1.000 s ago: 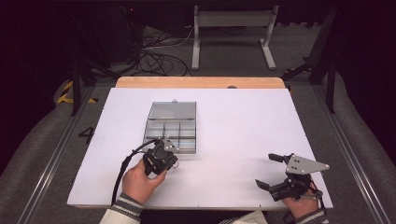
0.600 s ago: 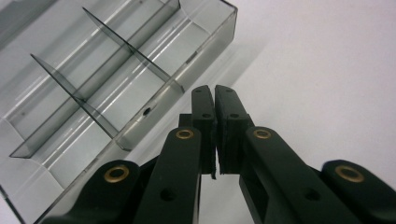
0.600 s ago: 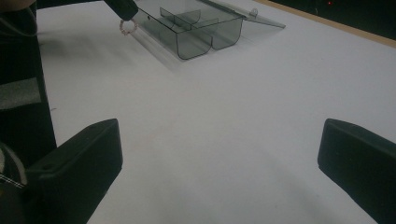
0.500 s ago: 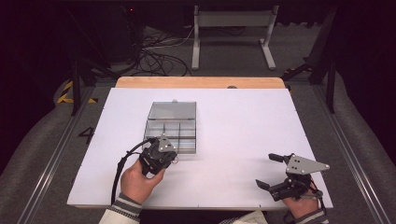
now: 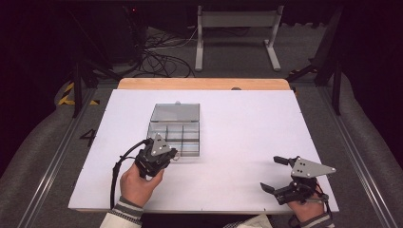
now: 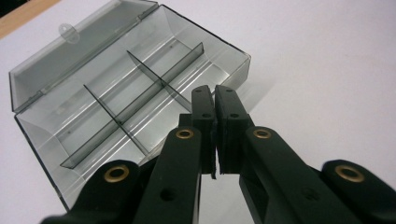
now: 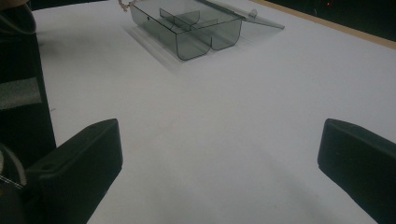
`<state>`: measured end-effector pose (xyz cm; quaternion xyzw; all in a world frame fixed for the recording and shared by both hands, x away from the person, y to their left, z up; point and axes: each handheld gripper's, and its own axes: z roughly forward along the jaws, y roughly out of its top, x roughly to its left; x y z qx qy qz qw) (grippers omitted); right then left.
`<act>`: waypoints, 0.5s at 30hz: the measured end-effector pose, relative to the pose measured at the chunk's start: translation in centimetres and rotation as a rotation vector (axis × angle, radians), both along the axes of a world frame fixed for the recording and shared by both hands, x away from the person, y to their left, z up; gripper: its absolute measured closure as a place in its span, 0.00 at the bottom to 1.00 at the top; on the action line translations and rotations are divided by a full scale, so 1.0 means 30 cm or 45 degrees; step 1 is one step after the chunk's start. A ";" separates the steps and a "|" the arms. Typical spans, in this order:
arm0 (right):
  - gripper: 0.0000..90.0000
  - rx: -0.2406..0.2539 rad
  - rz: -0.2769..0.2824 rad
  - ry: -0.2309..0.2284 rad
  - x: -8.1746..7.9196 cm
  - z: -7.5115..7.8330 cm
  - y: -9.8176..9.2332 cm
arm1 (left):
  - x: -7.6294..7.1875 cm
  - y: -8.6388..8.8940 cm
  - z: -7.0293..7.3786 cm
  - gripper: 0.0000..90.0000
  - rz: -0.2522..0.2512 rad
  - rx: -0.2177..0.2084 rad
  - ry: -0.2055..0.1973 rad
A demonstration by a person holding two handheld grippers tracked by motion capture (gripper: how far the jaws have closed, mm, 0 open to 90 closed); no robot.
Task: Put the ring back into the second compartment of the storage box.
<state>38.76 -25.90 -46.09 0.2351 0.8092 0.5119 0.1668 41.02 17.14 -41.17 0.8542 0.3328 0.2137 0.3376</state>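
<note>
A clear smoky-grey plastic organiser box (image 5: 175,134) with thin glossy walls and rounded corners lies a little left of centre in the high view, on the matte white board (image 5: 247,142) that covers the table. Its flat hinged lid (image 5: 175,113) is folded back away from the person and lies open, with a small rounded latch tab at its far edge. Dark translucent dividers (image 6: 140,100) cut the tray into compartments, and those that can be seen into hold nothing. Beyond the board a strip of light wooden tabletop (image 5: 204,84) shows, and farther up the frame stand a white metal frame (image 5: 235,33) and a tangle of black cables (image 5: 161,54) on grey carpet. The left gripper (image 5: 172,154), black hard plastic with brass rivets and a grey three-cornered plate on top, sits at the box's near left corner; in the left gripper view its jaws are pressed together with nothing between them, tips above the near compartments. The left hand (image 5: 138,183) grasps it from below, a striped cuff at the wrist. The right gripper (image 5: 273,173) rests low at the lower right of the high view, well apart from the box, its blunt matte jaws spread wide over bare board.
</note>
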 end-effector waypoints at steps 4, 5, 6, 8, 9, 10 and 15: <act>0.01 0.002 0.001 0.001 0.001 -0.001 0.000 | -0.001 0.005 0.004 0.97 0.012 -0.013 -0.021; 0.01 0.001 0.001 0.001 0.001 -0.001 0.000 | 0.000 0.008 0.006 0.97 0.011 -0.014 -0.019; 0.01 0.002 0.001 0.000 0.001 -0.001 0.000 | 0.000 0.010 0.007 0.97 0.010 -0.016 -0.023; 0.01 0.001 0.001 0.001 0.001 -0.001 0.001 | -0.001 0.012 0.009 0.97 0.016 -0.026 -0.033; 0.01 0.002 0.001 0.001 0.001 -0.001 0.001 | -0.003 0.013 0.011 0.97 0.016 -0.027 -0.034; 0.01 0.002 0.001 0.001 0.001 -0.001 0.001 | -0.003 0.014 0.013 0.97 0.020 -0.026 -0.046; 0.01 0.000 0.000 0.000 0.002 -0.001 0.001 | -0.002 0.017 0.023 0.97 0.021 -0.025 -0.066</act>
